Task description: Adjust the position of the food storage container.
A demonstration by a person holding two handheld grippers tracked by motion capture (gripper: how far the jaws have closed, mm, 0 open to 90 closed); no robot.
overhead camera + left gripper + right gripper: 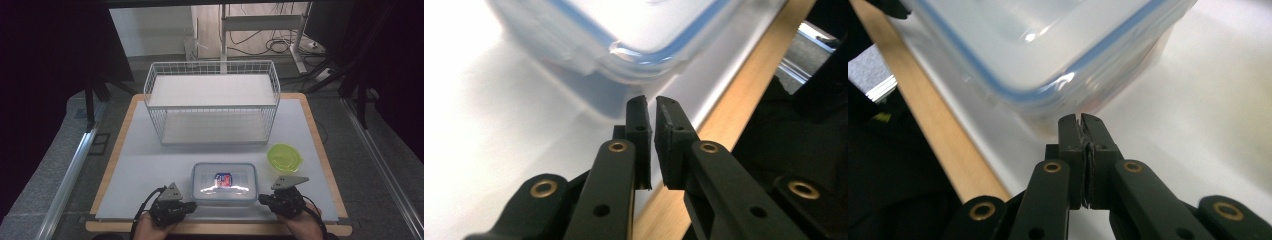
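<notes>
- Two grippers are near the front edge of the tabletop (150,165), one at each short side of a clear plastic box (224,183) with a blue-lined lid.
- The box lies flat close to the middle of the front edge, lid on. Something small with red and blue colours is seen through the lid; what it is I cannot tell.
- The left gripper (191,205) is at the box's left side, near its front left corner. In the left gripper view (653,106) its jaws are almost together, with only a thin gap between the pads and nothing in this gap. The tips stand just before the rounded corner of the box (634,45); no contact is seen.
- The right gripper (261,199) is at the box's right side, near the front right corner. In the right gripper view (1081,120) its jaws are pressed together, with nothing between them. The tips are just beside the corner of the box (1038,55); whether they touch it I cannot tell.
- A green round lid (284,157) lies on the tabletop near the right edge, behind the right gripper and apart from the box.
- A white wire basket (212,102) stands at the back half of the tabletop, well apart from the box.
</notes>
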